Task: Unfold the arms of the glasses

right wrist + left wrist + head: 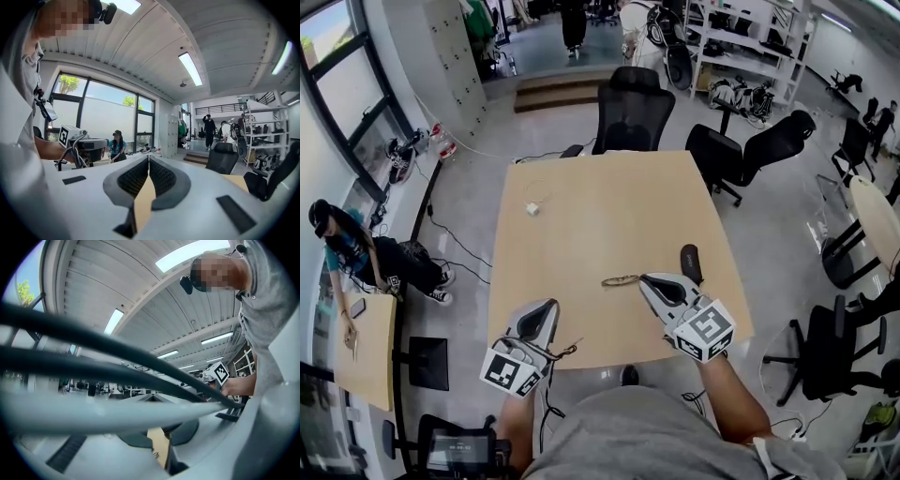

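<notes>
The thin-framed glasses point(621, 279) lie folded on the wooden table point(600, 216), right of its middle and toward the near edge. My right gripper point(644, 278) points at their right end, its tips pressed together with nothing between them; I cannot tell whether it touches them. In the right gripper view the jaws point(148, 160) meet at the tips and hide the glasses. My left gripper point(551, 306) hovers over the table's near edge, well to the left of the glasses, also shut and empty. Dark cables cross most of the left gripper view.
A black glasses case point(690, 262) lies just behind my right gripper. A small white object with a cord point(532, 209) sits on the far left part of the table. Office chairs point(630, 112) stand behind and to the right of the table. A seated person point(347, 248) is at the far left.
</notes>
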Available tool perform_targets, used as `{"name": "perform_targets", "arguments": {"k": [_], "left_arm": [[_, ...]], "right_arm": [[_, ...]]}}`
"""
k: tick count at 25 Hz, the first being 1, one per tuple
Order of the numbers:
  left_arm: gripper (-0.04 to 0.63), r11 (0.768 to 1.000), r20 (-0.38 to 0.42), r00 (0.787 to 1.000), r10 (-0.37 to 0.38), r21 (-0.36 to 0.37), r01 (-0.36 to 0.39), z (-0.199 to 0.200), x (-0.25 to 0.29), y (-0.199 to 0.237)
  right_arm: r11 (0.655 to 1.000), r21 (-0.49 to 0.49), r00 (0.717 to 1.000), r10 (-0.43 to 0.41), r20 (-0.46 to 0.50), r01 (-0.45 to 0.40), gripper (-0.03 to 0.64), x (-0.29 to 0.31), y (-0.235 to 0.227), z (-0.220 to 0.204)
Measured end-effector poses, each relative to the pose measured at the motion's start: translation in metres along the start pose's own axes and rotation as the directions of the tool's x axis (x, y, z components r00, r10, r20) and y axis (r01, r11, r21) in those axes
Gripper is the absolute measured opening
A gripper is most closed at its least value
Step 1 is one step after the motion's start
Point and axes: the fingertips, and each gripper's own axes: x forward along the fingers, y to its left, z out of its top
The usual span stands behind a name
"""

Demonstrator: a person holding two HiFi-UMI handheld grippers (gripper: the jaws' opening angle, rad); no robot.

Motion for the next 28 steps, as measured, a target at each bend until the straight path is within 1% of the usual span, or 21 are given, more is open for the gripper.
{"name": "perform_targets", "arguments": {"k": [5,8,11,14,16,19,28], "left_arm": [[0.006,1.000,-0.015,1.000,0.020,0.001,-0.020,-0.017,0.048,0.006],[0.006,0.999,-0.021,0.999,0.035,0.005,-0.035,-0.026,0.068,0.010],[0.006,0.999,-0.028,0.998,0.054,0.003,-0.054,-0.036,0.082,0.018],[0.006,0.998,-0.052,0.997,0.061,-0.009,-0.061,-0.049,0.094,0.021],[0.006,0.998,-0.075,0.996,0.056,-0.030,-0.058,-0.062,0.100,0.020],[0.006,0.997,-0.094,0.995,0.040,-0.057,-0.045,-0.082,0.111,0.031],[0.006,0.994,-0.124,0.992,-0.014,-0.113,0.000,-0.123,0.158,0.058]], "right_arm": [[0.999,0.014,1.000,0.030,-0.002,-0.030,0.009,0.011,-0.050,-0.011],[0.999,0.022,0.999,0.039,-0.001,-0.039,0.009,0.018,-0.072,-0.018],[0.998,0.020,0.999,0.052,-0.002,-0.052,0.009,0.032,-0.084,-0.024],[0.996,0.036,0.997,0.076,-0.012,-0.076,0.009,0.044,-0.088,-0.037],[0.994,0.061,0.996,0.087,-0.033,-0.085,0.009,0.048,-0.088,-0.051],[0.994,0.082,0.995,0.082,-0.058,-0.077,0.009,0.062,-0.097,-0.069],[0.992,0.113,0.988,0.069,-0.141,-0.053,0.009,0.086,-0.121,-0.100]]}}
